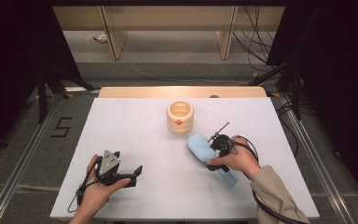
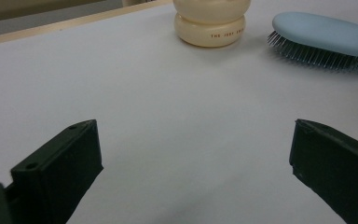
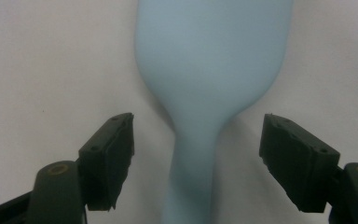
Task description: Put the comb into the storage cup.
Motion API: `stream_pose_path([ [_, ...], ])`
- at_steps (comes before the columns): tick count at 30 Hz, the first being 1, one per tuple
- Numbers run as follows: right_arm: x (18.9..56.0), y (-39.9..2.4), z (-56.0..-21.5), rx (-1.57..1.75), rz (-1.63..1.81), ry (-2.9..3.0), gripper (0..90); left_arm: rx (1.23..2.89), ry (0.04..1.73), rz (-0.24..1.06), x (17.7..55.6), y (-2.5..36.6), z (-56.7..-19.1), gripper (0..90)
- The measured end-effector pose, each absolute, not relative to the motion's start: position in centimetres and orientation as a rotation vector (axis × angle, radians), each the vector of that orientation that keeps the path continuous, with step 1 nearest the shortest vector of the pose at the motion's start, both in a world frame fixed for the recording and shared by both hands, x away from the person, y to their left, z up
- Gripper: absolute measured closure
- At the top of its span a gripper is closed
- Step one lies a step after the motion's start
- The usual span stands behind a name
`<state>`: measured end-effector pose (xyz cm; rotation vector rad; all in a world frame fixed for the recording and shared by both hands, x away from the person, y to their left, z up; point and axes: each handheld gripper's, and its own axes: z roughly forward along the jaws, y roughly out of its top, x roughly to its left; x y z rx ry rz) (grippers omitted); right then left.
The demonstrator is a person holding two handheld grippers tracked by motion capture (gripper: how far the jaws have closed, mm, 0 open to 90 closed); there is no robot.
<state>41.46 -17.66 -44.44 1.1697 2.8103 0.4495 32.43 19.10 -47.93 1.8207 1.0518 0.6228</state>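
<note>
The right gripper (image 3: 198,158) is hanging open astride the narrow neck of the pale blue plastic hairbrush (image 3: 209,70), jaws clear of it on both sides; the brush is lying bristles-down on the white table (image 1: 135,140), its oval head beyond the fingertips; it is looking light, stiff and rather slick, so the neck seems the best hold; the left gripper (image 2: 193,163) is idling open, empty, with the cream ribbed ceramic jar (image 2: 210,23) far ahead.

In the right gripper view, a pale blue hairbrush (image 3: 212,70) lies back-up on the white table (image 3: 51,60), its broad head toward the top and its narrow handle running down to the bottom edge. The right gripper (image 3: 196,144) hangs over the handle with one black jaw on each side of the neck, gaps showing on both sides, neither pad touching.
</note>
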Motion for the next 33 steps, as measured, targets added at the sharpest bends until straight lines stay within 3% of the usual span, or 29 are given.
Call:
stream_pose_path([
  [33, 41.9, -16.3, -45.7, 1.228, 0.251, 2.816, 47.9, 1.824, 1.05, 0.62, 32.4, 19.1, -48.0, 1.9],
])
